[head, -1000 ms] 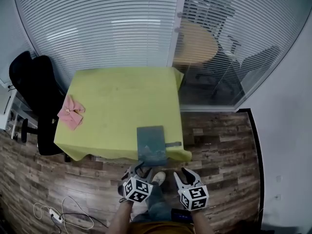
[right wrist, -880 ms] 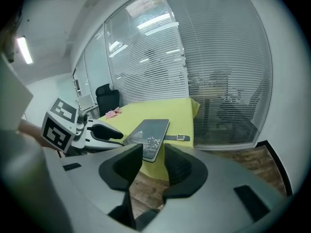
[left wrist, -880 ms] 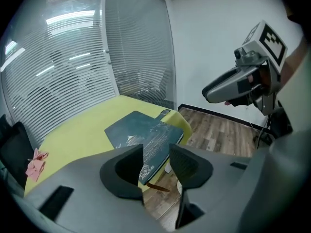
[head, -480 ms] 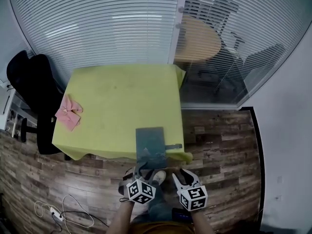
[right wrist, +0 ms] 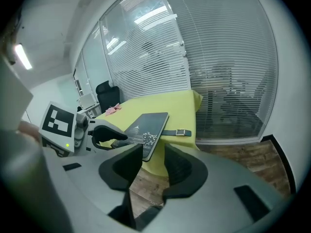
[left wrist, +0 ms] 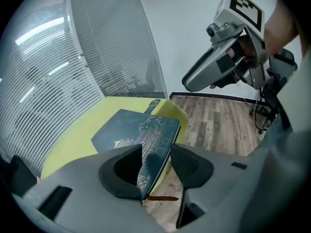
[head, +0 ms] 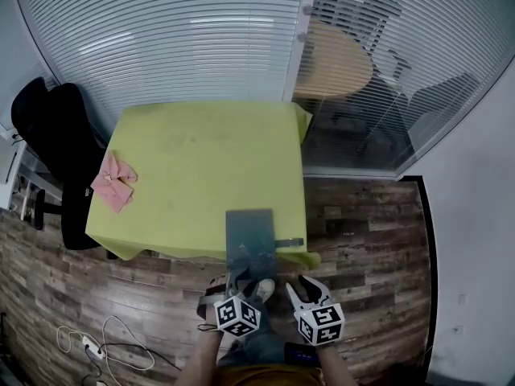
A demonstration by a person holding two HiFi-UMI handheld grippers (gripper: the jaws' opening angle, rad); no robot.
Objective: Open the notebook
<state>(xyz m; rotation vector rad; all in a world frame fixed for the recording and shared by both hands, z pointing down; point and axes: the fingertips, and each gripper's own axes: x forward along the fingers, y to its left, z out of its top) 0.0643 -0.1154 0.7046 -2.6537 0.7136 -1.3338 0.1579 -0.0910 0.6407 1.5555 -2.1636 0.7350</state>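
Table under yellow-green cloth is carrying the closed notebook at its near edge, overhanging slightly just ahead of both grippers, likely so a jaw can be catching the cover. Left gripper is angling downward, jaws spread wide, the notebook's near corner between them, unpinched. Right gripper is hovering alongside, jaws apart and empty.

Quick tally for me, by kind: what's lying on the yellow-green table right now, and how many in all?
Dark notebook (with its strap): 1
Pink folded item: 1
Total: 2
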